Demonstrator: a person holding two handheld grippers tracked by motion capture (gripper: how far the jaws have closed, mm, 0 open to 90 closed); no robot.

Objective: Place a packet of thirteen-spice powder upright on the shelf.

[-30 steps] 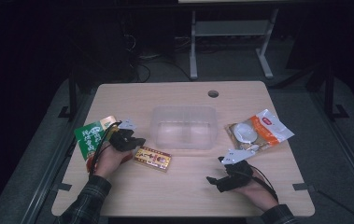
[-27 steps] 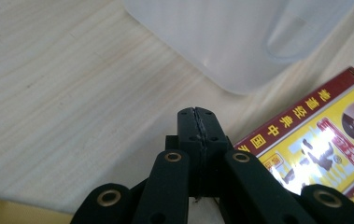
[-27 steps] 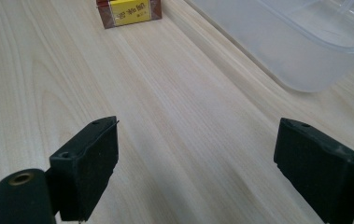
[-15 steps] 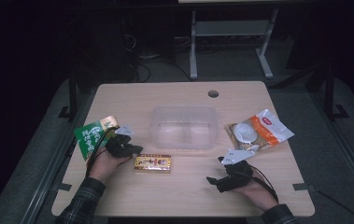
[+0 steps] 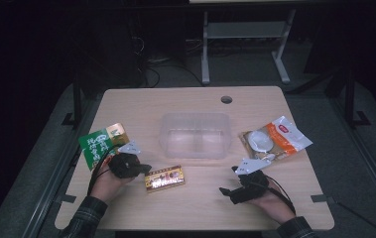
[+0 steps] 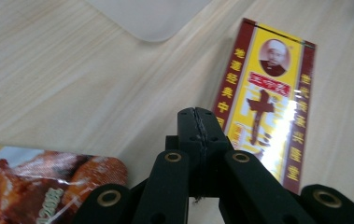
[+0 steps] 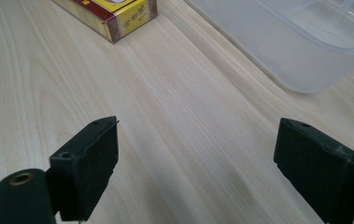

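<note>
Working left to right: the left gripper [image 5: 143, 168] has its jaws pressed fully together with nothing between them. In the left gripper view the tips sit right at the near edge of the red and yellow box [image 6: 263, 105], touching it or just about, I can't tell which. A green snack bag [image 5: 101, 144] lies just behind and outside that gripper. The box lies flat on the table [image 5: 185, 213], just ahead of the left tips, with the clear plastic bin [image 5: 194, 135] a bit beyond it.

My read is that we're in the nudge-and-position step: closed tips used as a pusher to line the box up, not a grab. So the next move probably calls for either more pushing or spreading the jaws wide enough to straddle the box's narrow side, then lifting it toward the bin.

Over on the right, the right gripper [image 5: 229, 179] rests low on the table with its jaws spread wide, holding nothing. The box is well ahead of it, off one side, the bin ahead on the other. An orange and white packet [image 5: 275, 141] sits just beyond it.
</note>
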